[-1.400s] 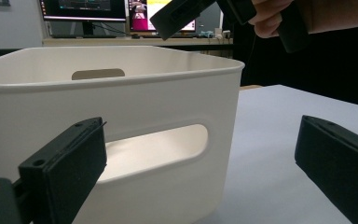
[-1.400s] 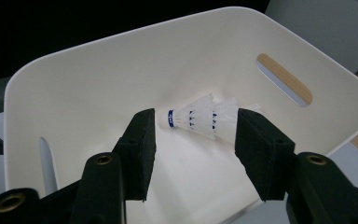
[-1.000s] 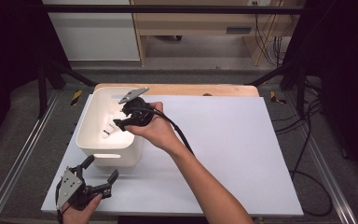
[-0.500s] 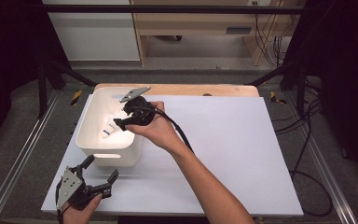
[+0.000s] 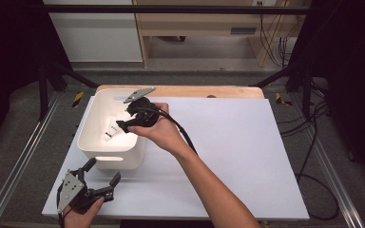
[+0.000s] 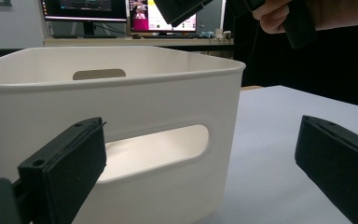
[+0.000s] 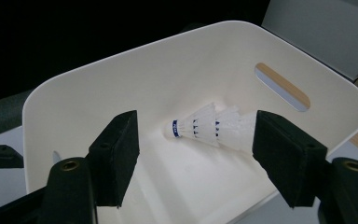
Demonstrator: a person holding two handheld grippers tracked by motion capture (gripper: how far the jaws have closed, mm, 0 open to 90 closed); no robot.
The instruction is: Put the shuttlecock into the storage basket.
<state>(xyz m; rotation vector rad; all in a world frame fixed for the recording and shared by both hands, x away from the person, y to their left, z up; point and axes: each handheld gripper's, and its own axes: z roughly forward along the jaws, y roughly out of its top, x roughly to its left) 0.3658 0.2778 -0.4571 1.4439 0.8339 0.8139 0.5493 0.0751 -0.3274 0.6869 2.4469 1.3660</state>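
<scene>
The right gripper (image 7: 196,154) has just been opening, fingers wide and empty; the shuttlecock (image 7: 209,127) lies below them in the bin (image 5: 91,142). Lift straight out, clearing the rim.

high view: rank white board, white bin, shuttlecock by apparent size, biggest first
1. White board: largest by far, spans most of the table.
2. White bin: sits on the board's left part.
3. Shuttlecock: smallest, lying inside the bin, partly hidden by the right gripper.
</scene>
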